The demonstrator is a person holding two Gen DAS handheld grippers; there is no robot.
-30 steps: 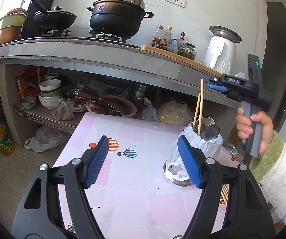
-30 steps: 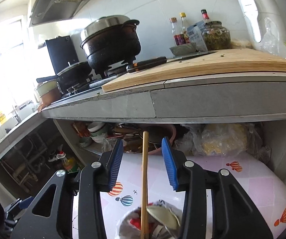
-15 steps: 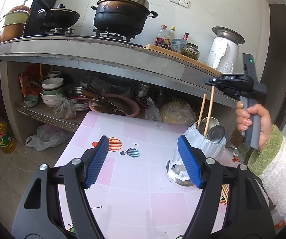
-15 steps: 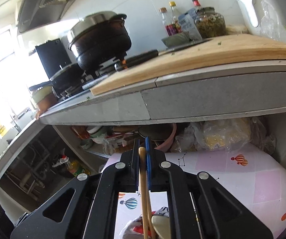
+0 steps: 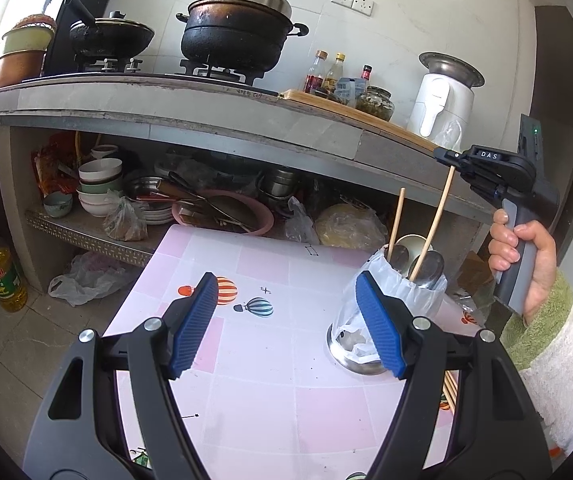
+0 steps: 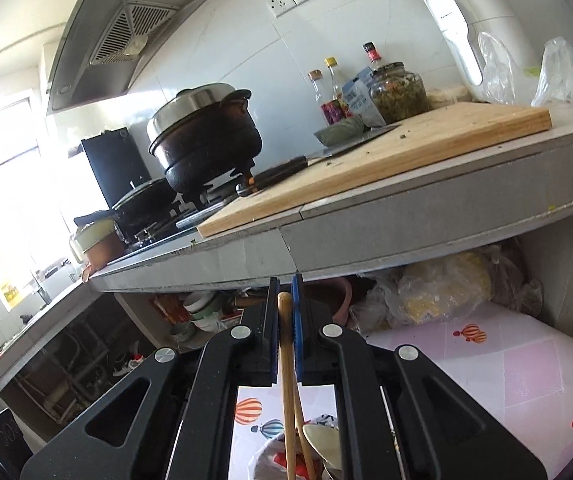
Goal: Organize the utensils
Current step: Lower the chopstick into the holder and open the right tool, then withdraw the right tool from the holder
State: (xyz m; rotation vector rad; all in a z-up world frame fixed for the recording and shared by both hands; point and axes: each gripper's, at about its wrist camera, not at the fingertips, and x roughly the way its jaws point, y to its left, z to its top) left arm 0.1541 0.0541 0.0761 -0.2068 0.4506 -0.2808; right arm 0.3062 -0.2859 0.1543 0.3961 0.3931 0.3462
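Observation:
On the pink table stands a metal utensil holder (image 5: 426,294) lined with a white bag, holding spoons (image 5: 432,266) and two wooden chopsticks. My right gripper (image 5: 449,159) (image 6: 285,300) is shut on the top end of one chopstick (image 5: 434,224) (image 6: 286,380), which leans right with its lower end still in the holder. The other chopstick (image 5: 396,218) (image 6: 306,440) stands free beside it. My left gripper (image 5: 286,324) hovers open and empty over the table, its right pad in front of the holder. More chopsticks (image 5: 449,394) lie on the table by the holder.
A concrete counter (image 5: 214,120) overhangs the table's far edge, bearing pots, bottles, a cutting board (image 6: 386,156) with a knife, and a white appliance (image 5: 442,100). The shelf below holds bowls (image 5: 98,188) and pans. An oil bottle (image 5: 2,272) stands on the floor at left.
My right gripper's jaws were open around the chopstick's top and have closed on it. It then shifted right, tilting the chopstick away from the other one. The left gripper kept still.

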